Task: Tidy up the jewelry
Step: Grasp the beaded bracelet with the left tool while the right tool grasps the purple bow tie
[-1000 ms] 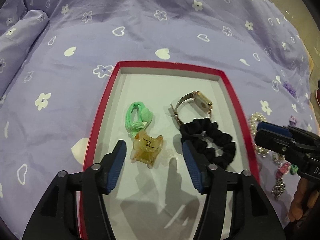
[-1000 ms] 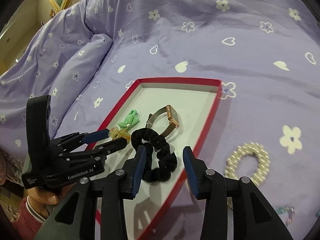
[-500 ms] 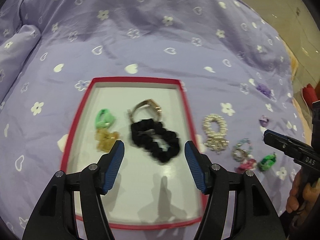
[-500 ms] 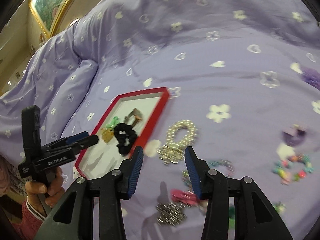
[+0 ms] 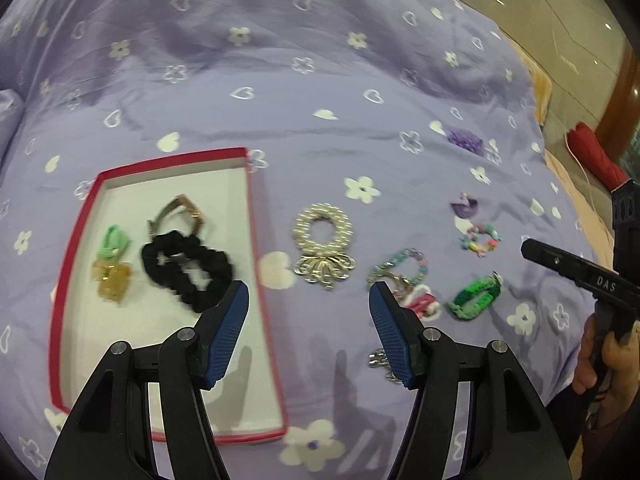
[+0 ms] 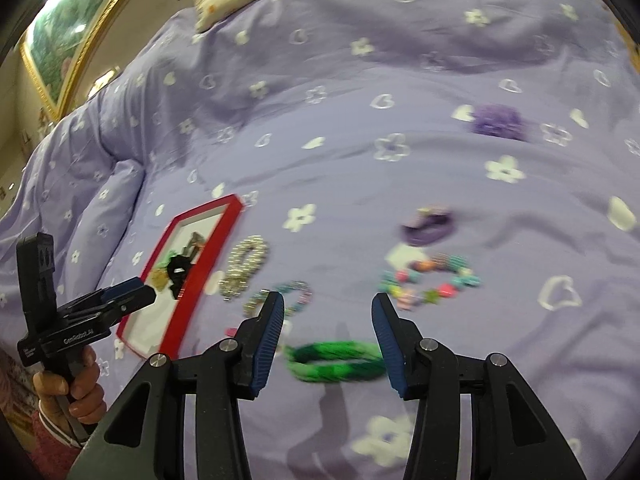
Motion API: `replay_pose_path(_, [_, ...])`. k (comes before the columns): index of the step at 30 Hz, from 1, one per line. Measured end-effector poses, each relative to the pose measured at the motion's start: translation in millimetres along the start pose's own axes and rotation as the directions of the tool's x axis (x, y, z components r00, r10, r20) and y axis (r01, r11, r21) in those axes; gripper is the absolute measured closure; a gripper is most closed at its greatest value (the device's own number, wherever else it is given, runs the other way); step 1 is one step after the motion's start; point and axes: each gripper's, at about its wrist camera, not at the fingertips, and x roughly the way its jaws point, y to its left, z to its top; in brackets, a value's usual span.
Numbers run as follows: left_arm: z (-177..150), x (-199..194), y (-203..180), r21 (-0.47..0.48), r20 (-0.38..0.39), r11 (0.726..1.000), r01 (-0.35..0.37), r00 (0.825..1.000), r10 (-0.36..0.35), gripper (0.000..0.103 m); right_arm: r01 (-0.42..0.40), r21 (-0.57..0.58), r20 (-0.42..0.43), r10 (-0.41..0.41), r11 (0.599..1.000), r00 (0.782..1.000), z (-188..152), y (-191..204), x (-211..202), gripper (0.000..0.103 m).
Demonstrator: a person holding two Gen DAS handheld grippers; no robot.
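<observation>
Risk lies with the green braided bracelet (image 6: 336, 361) on the soft bedspread (image 6: 360, 80), between the right gripper (image 6: 328, 312)'s empty, opening jaws: closing could pinch fabric; left gripper (image 5: 308, 300) spread, empty.

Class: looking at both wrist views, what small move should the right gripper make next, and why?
Probably lower the right gripper onto the green bracelet. Its fingers are opening, nothing is pressed between them, and the bracelet lies on the bedspread right below, outside the red box.
</observation>
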Motion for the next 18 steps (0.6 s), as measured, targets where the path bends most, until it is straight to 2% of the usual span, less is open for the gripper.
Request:
replay_pose_path(10, [12.5,23.4,-37.4,0.113,-0.044,0.993,0.024,0.999,-0.019,0.041,0.040,0.056,0.006,-0.041,0.998,0.999,0.6,-38.5,-6.5,0.055])
replay_pose_path(18, [27.3,52.8,-60.1,0.193,-0.097,0.979,0.058,0.994,-0.040,0.041,0.059,0.053,0.008,-0.059,0.997,0.998,20.0,-50.7,7.0,0.055])
